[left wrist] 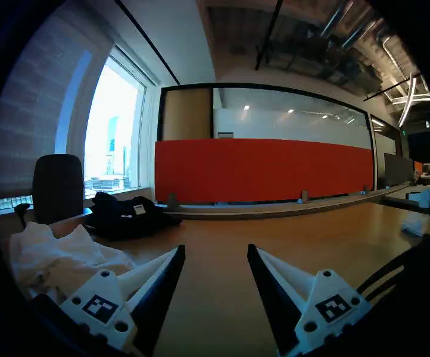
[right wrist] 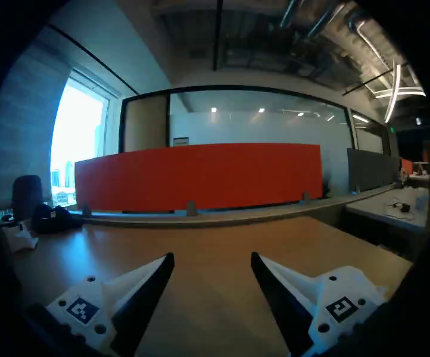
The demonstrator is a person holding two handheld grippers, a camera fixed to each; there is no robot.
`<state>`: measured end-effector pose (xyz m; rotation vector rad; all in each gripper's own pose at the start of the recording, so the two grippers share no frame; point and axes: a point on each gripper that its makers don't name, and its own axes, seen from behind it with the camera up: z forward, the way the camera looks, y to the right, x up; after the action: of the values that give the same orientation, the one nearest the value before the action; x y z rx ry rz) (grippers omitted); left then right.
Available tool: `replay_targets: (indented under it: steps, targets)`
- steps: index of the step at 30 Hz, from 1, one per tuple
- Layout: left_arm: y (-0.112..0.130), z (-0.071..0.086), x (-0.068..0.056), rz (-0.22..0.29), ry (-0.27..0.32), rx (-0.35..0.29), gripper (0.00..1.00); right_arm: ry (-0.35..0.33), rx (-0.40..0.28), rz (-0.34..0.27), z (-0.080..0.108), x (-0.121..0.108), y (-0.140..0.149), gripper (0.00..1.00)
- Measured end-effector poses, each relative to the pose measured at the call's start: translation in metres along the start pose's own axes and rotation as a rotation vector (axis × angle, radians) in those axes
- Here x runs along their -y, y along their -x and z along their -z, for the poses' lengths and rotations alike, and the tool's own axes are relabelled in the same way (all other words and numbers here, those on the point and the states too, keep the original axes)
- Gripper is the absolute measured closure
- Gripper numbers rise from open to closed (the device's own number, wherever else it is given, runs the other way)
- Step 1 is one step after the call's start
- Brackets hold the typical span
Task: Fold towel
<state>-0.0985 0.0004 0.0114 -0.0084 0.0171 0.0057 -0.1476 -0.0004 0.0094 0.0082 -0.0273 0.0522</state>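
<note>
Towel (left wrist: 66,259): white, soft, crumpled into a heap, being shown at lower left of the left gripper view, and small at far left of the right gripper view (right wrist: 21,239), on a smooth wooden table (left wrist: 215,297). Left gripper (left wrist: 215,246): fingers being held wide apart, nothing gripped. Right gripper (right wrist: 212,254): likewise spread, empty. Black rumpled bundle (left wrist: 128,217) being seen above and right of the heap; flat orange partition (left wrist: 262,169) beyond.

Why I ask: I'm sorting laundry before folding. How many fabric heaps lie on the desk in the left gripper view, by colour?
White: 2, the crumpled towel at near left and a small white heap at far right, too small to confirm as cloth.
Black: 1, the black garment pile beyond the towel.
Total: 3
</note>
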Motion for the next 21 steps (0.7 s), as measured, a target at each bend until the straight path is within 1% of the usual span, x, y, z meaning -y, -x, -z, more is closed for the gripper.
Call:
replay_targets:
  steps: [6, 12, 21]
  targets:
    - [0.0001, 0.0001, 0.0002, 0.000, 0.000, 0.000, 0.23, -0.007, 0.004, -0.012, 0.0012, -0.0006, 0.0078, 0.01]
    - [0.0002, 0.0002, 0.0000, 0.000, 0.000, 0.000, 0.23, -0.009, 0.001, -0.002, 0.0006, 0.0011, 0.0111, 0.01]
    - [-0.0002, -0.0001, -0.0008, 0.000, 0.000, -0.001, 0.23, -0.004, -0.022, 0.001, 0.0006, 0.0005, 0.0112, 0.01]
